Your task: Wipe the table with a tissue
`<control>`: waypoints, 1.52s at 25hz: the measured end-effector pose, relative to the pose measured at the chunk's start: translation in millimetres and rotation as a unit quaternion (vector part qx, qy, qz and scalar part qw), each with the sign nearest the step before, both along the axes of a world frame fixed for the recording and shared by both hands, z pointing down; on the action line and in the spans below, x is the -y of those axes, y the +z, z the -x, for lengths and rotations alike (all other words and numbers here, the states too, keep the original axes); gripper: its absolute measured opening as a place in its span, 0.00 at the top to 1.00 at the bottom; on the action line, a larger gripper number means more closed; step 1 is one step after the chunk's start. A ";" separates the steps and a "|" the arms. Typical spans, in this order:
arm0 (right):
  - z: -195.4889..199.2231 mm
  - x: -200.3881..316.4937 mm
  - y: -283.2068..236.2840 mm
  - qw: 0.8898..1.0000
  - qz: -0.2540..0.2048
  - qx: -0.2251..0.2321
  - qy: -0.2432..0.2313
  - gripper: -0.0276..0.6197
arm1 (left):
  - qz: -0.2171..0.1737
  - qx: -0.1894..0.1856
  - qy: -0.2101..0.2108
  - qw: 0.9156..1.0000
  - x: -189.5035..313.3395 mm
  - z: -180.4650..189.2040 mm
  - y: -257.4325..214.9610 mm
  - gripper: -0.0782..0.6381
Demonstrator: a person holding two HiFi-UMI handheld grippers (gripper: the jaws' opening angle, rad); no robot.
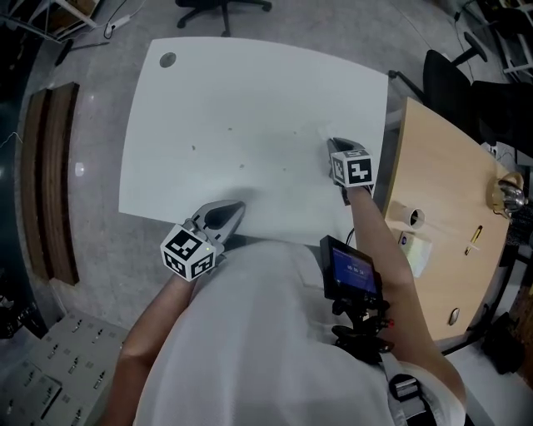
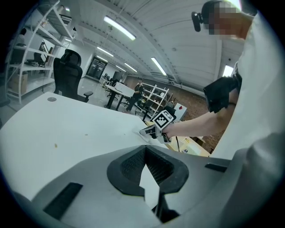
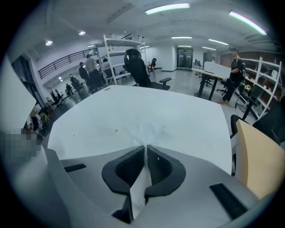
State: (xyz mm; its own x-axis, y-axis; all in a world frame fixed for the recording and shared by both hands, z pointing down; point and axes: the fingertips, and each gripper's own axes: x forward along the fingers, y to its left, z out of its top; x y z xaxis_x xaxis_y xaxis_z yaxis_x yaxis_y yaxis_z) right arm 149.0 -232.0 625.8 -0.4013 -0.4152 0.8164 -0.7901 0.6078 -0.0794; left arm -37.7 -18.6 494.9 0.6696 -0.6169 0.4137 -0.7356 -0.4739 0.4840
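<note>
Left gripper point(image 1: 234, 210): positioned at the near edge of the white table point(image 1: 233, 91), jaws together, nothing between them. Right gripper point(image 1: 335, 145): further in, near the table's right edge, jaws clamped on a white tissue point(image 3: 144, 132). The tissue passes through the seam between the jaws and spreads, crumpled, onto the tabletop just ahead of the tips. A few small brown specks point(image 1: 193, 148) lie on the surface toward the middle, apart from the tissue. A round grey disc point(image 1: 167, 60) sits at the far left corner. Beyond the far edge stands a black office chair point(image 1: 221, 10).
</note>
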 end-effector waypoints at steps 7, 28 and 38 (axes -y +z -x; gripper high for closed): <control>26.2 14.4 16.7 0.998 -0.022 -0.061 -0.014 0.92 | -0.002 0.002 -0.034 0.999 -7.7 15.6 -1.7 0.88; 97.6 -21.0 15.4 0.987 -0.015 -0.044 -0.153 0.92 | 0.000 -0.011 -0.057 0.998 -15.8 36.5 1.7 0.88; 91.2 -63.0 18.0 0.969 0.009 -0.049 -0.243 0.92 | -0.012 -0.023 -0.032 0.999 -5.1 36.4 -2.5 0.88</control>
